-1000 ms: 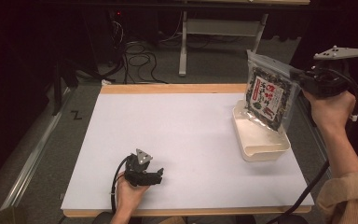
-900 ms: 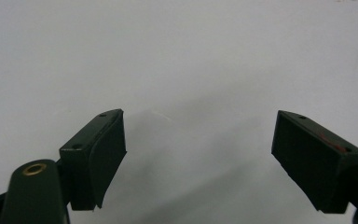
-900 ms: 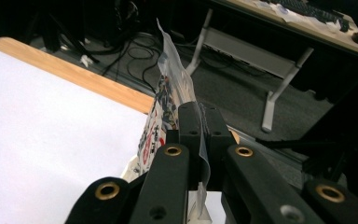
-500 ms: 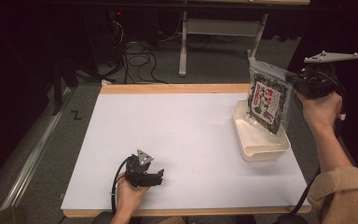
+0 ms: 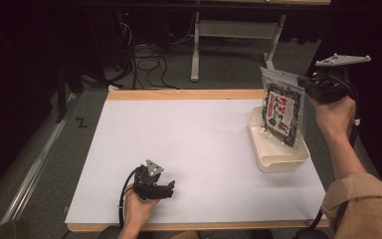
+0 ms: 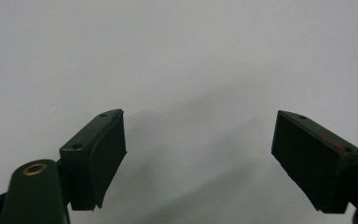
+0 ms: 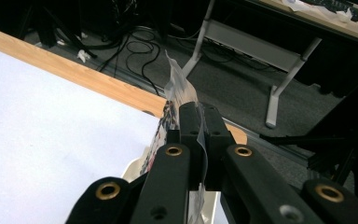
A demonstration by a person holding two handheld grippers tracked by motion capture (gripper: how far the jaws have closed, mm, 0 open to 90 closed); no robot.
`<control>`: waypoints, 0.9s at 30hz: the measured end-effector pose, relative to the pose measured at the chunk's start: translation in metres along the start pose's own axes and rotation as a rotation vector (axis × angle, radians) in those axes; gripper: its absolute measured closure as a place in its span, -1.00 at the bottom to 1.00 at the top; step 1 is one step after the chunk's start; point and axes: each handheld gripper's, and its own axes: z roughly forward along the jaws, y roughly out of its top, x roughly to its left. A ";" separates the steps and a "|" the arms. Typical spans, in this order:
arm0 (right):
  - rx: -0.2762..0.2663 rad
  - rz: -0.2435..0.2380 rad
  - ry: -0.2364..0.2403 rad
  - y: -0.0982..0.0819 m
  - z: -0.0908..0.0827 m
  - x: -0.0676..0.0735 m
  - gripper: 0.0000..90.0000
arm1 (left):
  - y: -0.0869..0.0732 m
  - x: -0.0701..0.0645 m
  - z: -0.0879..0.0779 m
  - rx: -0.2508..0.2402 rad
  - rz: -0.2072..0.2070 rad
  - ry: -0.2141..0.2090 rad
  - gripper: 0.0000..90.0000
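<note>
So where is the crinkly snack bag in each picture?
High view: the snack bag hangs at the right, held by its top edge in the right tool, with its bottom in the cream tray.
Left gripper view: the bag is not in this picture, just white table.
Right gripper view: the bag is in the middle, edge-on, pinched between the jaws.
Shared landmark: the white table top.

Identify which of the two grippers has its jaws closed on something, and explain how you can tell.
The right gripper, raised at the table's right edge: it pinches the top of the snack packet above the cream tray. The left gripper rests on the white table, jaws apart.
</note>
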 end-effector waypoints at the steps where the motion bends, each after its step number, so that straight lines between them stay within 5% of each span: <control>1: 0.000 0.000 0.000 0.000 0.000 0.000 1.00 | 0.000 0.000 0.000 0.000 0.000 0.000 -0.59; 9: -0.019 -0.025 0.001 0.000 0.008 0.003 1.00 | 0.000 0.000 0.000 0.004 0.002 0.000 -0.59; 19: 0.003 -0.001 0.014 -0.027 0.012 -0.011 1.00 | -0.001 -0.002 0.002 0.013 0.009 0.000 -0.59; 27: -0.013 -0.034 0.021 -0.018 0.005 -0.008 1.00 | -0.001 -0.004 0.003 0.024 0.018 0.001 -0.59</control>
